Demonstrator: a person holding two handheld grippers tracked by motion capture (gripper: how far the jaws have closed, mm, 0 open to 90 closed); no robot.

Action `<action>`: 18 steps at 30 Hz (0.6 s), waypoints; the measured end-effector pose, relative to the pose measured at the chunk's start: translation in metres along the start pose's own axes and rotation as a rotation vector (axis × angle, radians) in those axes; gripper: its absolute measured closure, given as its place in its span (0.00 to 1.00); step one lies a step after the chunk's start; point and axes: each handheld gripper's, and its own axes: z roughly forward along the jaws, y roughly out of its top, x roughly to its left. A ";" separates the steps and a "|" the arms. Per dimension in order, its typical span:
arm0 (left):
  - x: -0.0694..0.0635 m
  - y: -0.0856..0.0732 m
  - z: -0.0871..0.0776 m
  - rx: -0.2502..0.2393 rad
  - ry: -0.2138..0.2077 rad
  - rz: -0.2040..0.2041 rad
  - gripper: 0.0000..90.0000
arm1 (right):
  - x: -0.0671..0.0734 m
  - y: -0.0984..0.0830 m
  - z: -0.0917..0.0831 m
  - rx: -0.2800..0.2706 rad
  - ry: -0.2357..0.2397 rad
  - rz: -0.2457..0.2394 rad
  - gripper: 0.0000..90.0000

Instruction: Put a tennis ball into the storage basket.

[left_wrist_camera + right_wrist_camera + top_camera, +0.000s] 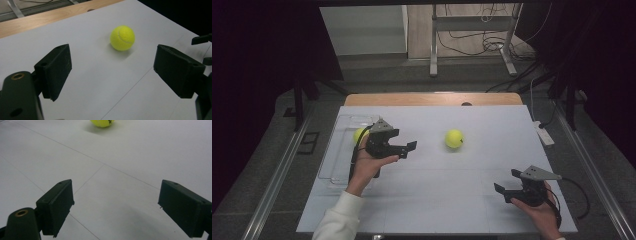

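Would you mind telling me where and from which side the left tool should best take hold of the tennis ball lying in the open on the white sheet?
Grip the tennis ball across its widest middle, coming level from its left, where the open left tool already faces it. It is round, so any opposite sides would probably serve, and it lies free on the sheet.

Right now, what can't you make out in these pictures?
- Second yellow ball, high view: mostly hidden behind the left gripper; whether it sits inside the clear tray is unclear.
- Tennis ball, right gripper view: cut off by the top edge.
- Right gripper, left gripper view: cut off by the right edge.
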 end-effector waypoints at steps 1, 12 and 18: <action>-0.001 0.000 0.001 0.004 -0.003 0.005 0.17 | 0.000 0.000 0.000 -0.001 0.001 -0.001 0.14; -0.004 0.003 0.010 0.010 -0.014 0.013 0.17 | -0.001 0.000 0.001 -0.003 0.003 0.003 0.14; -0.005 0.005 0.013 0.015 -0.007 0.006 0.17 | -0.002 0.001 0.003 -0.007 0.018 0.004 0.14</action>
